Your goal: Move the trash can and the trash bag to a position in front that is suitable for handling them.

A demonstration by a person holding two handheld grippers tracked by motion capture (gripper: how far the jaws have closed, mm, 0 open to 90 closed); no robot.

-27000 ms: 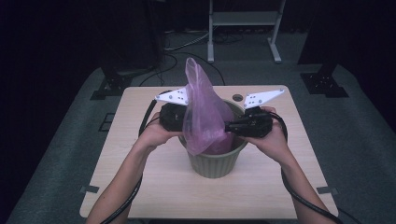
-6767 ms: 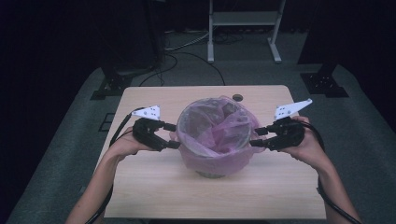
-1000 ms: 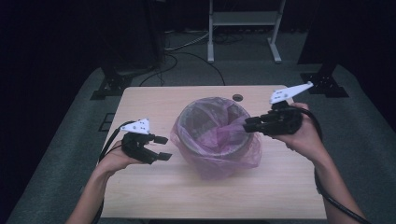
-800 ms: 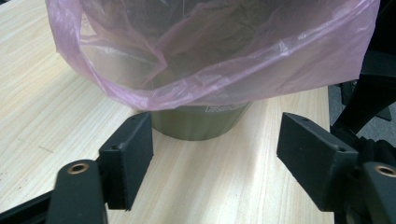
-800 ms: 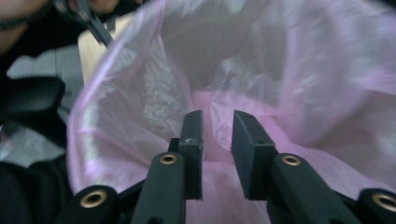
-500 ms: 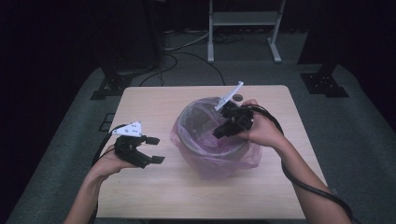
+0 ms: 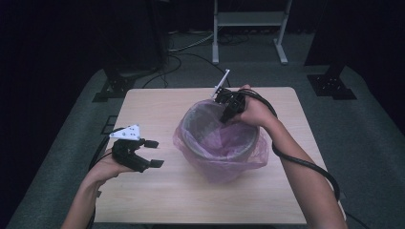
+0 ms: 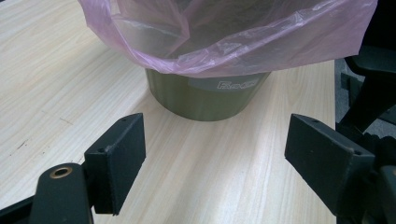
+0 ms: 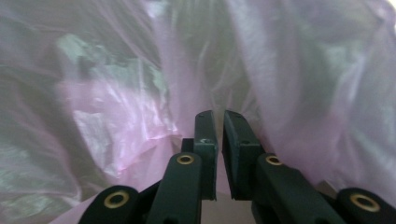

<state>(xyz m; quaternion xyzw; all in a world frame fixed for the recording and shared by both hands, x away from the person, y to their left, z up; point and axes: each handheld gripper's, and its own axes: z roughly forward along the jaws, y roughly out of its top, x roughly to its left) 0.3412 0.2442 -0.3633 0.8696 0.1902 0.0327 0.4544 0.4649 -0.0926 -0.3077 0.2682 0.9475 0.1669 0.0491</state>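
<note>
Left gripper (image 7: 152, 153): I hold it released, jaws spread wide with nothing between them, low over the bench (image 7: 157, 107), left of the bin.
Right gripper (image 7: 224, 116): I have it tipped down into the bin's mouth at the far rim; its jaws have just been closing and now stand nearly together, a thin gap left, nothing visibly pinched.
Bin (image 8: 205, 95): olive green, upright near the middle of the bench.
Pink bag (image 7: 224, 160): lines the bin, its edge folded out over the rim and hanging down the outside; its crumpled film surrounds my right gripper (image 9: 219, 126) on all sides.
</note>
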